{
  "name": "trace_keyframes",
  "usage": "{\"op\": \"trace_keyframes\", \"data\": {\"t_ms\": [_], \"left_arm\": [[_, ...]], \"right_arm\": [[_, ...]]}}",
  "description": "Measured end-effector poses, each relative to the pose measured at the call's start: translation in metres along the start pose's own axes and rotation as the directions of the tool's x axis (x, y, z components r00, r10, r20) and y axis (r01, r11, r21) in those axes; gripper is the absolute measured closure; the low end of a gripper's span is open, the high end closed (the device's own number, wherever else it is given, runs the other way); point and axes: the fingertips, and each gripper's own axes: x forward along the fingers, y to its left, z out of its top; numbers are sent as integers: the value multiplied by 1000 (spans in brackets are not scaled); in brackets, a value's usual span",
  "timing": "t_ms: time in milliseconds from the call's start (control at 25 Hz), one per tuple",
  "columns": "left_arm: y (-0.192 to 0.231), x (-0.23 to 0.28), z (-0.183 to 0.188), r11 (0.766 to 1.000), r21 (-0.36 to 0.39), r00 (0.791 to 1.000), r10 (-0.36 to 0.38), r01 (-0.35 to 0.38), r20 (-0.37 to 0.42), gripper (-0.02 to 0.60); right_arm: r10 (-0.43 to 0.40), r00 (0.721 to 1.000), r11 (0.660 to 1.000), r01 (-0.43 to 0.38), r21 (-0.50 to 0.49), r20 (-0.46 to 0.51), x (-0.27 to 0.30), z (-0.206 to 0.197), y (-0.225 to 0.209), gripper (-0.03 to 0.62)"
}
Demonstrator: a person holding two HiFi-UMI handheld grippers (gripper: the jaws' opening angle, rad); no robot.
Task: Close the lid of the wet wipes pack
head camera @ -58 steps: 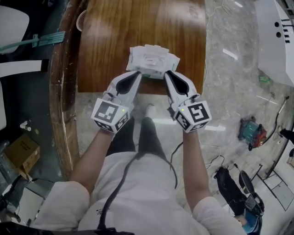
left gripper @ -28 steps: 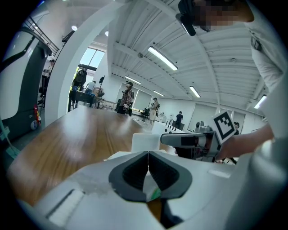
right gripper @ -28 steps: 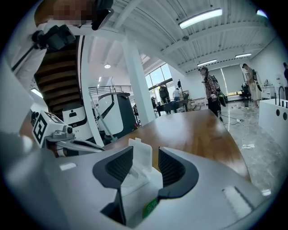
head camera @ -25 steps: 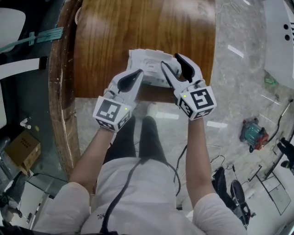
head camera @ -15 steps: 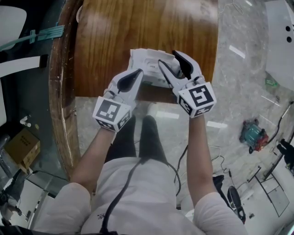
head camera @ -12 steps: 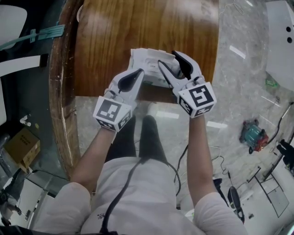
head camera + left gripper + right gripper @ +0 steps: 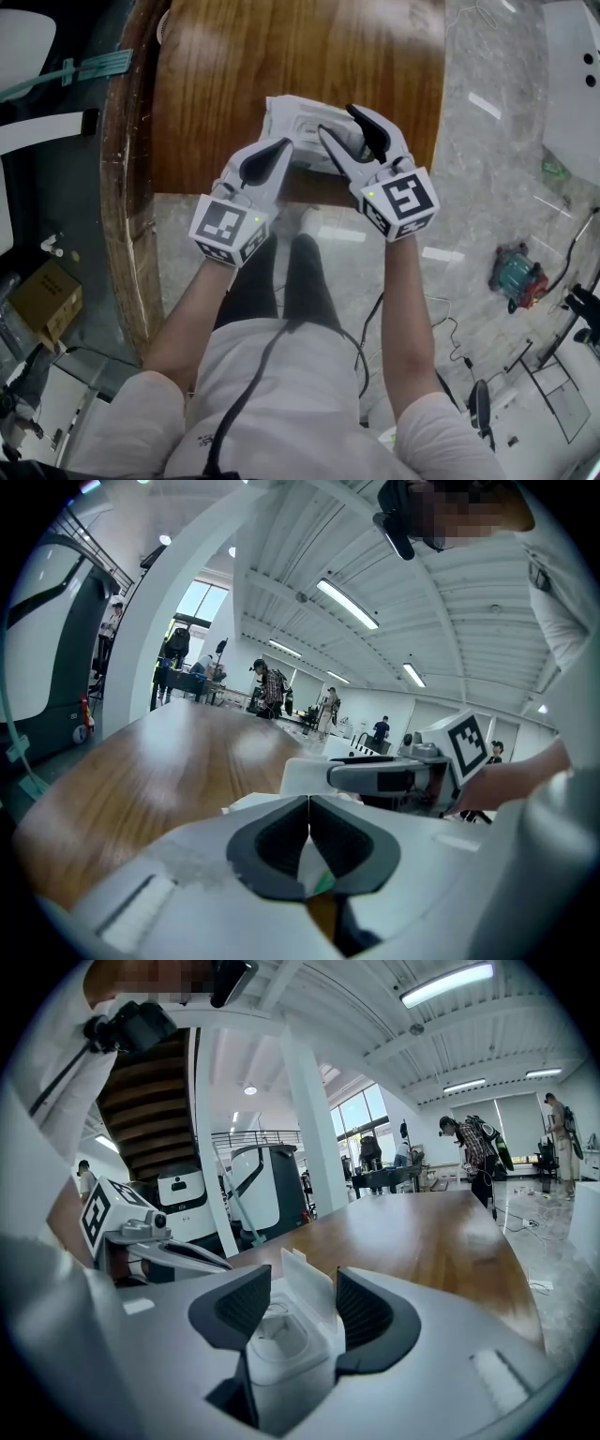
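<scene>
The right gripper (image 7: 304, 1281) stands open, its jaws apart on either side of the dispenser on the wet wipes pack (image 7: 281, 1358), pressing nothing. Between them the lid (image 7: 309, 1299) is flipped up, nearer the right-hand jaw (whether it touches that pad I cannot tell). Just to this gripper's left, the left gripper (image 7: 284, 148) has its jaws closed on the pack's near left edge; a sliver of white-and-green wrapper shows between the pads (image 7: 277, 841). The pack lies under both tips, near the close edge of the wooden table (image 7: 281, 47), which runs on ahead of the grippers.
</scene>
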Motion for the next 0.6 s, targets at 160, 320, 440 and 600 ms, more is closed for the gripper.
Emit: {"op": "trace_keyframes", "data": {"t_ms": [160, 320, 440, 600], "left_arm": [[-2, -3, -3, 1000, 8, 1000, -8, 8, -7, 575], [-2, -5, 0, 1000, 2, 1000, -3, 3, -3, 575], [-3, -5, 1, 1000, 1, 1000, -2, 2, -2, 575], [-4, -7, 1, 1000, 4, 1000, -2, 2, 0, 575]], "right_arm": [[3, 1000, 1000, -3, -6, -5, -2, -1, 5, 379], [9, 1000, 1000, -9, -21, -17, -4, -2, 9, 379], [11, 1000, 999, -12, -33, -28, -6, -4, 11, 379], [11, 999, 999, -13, -41, -33, -7, -5, 14, 379]]}}
